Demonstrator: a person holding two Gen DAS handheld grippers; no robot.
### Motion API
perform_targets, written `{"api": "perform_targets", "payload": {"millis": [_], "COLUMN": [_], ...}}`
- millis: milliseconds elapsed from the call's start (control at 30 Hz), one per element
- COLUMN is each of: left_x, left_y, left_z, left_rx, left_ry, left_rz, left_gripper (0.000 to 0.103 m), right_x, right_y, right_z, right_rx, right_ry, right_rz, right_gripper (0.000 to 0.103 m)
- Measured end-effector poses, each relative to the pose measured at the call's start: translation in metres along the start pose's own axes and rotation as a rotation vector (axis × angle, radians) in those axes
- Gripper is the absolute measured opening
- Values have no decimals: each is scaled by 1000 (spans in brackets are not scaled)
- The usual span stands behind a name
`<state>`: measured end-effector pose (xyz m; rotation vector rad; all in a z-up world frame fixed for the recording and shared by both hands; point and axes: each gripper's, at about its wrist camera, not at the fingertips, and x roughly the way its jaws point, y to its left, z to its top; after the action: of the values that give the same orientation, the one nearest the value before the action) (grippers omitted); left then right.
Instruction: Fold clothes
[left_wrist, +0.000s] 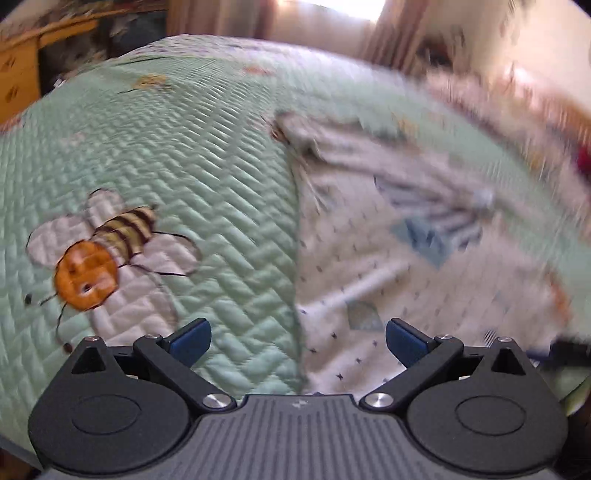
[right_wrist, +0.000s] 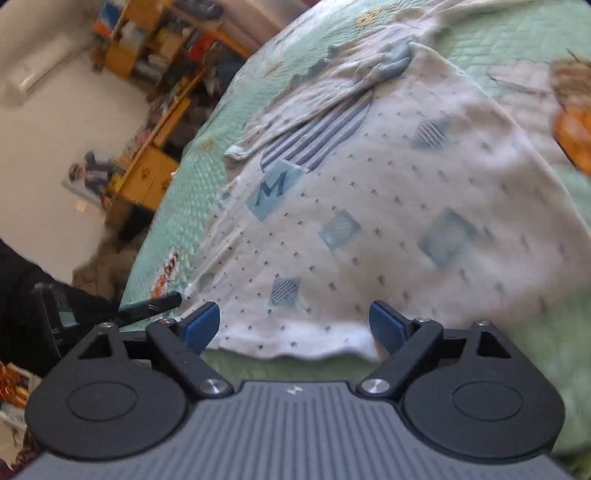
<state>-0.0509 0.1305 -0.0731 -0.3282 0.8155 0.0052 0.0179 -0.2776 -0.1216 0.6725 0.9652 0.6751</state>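
A white baby garment (right_wrist: 388, 206) with small dark marks, blue patches and a striped blue panel lies spread on a mint-green quilted bedspread (right_wrist: 184, 206). In the left wrist view the same garment (left_wrist: 399, 266) fills the right half, blurred, with its straight side edge running down the middle. My left gripper (left_wrist: 298, 341) is open above that edge, nothing between its blue pads. My right gripper (right_wrist: 294, 324) is open just over the garment's near hem, with the hem lying between its fingers but not pinched. The other gripper (right_wrist: 151, 306) shows as a dark shape at the left of the right wrist view.
An appliqué bee (left_wrist: 107, 251) decorates the bedspread (left_wrist: 207, 177) left of the garment. Wooden shelves (right_wrist: 155, 48) and a low cabinet (right_wrist: 147, 177) stand beyond the bed's far side. Curtains and a bright window (left_wrist: 332, 11) lie behind the bed.
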Motion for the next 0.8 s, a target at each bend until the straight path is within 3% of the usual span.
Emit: {"api": "perform_targets", "payload": {"millis": [67, 300, 367, 400, 467, 500, 533, 667, 800], "left_x": [1, 23, 29, 30, 30, 31, 31, 26, 22], "left_y": [14, 14, 11, 8, 3, 1, 1, -4, -18], "left_z": [-1, -7, -10, -13, -15, -15, -15, -14, -12], "left_rx": [-77, -125, -141, -145, -117, -99, -90, -11, 148], "left_ry": [-14, 52, 75, 86, 97, 102, 109, 104, 91], "left_rz": [-39, -203, -243, -251, -201, -162, -132, -75, 64], "left_gripper": [102, 99, 91, 79, 53, 27, 12, 7, 10], "right_x": [-13, -44, -53, -57, -64, -68, -70, -80, -75], "right_y": [-5, -16, -21, -25, -28, -28, -28, -31, -50], "right_z": [-7, -6, -5, -2, 4, 7, 10, 17, 19], "right_rx": [58, 204, 241, 262, 245, 222, 199, 171, 144], "right_ry": [-41, -180, -228, -253, -291, -301, -311, -360, -282], "right_rz": [45, 199, 275, 300, 257, 217, 184, 75, -145], "right_gripper": [89, 89, 89, 89, 89, 89, 88, 85, 82]}}
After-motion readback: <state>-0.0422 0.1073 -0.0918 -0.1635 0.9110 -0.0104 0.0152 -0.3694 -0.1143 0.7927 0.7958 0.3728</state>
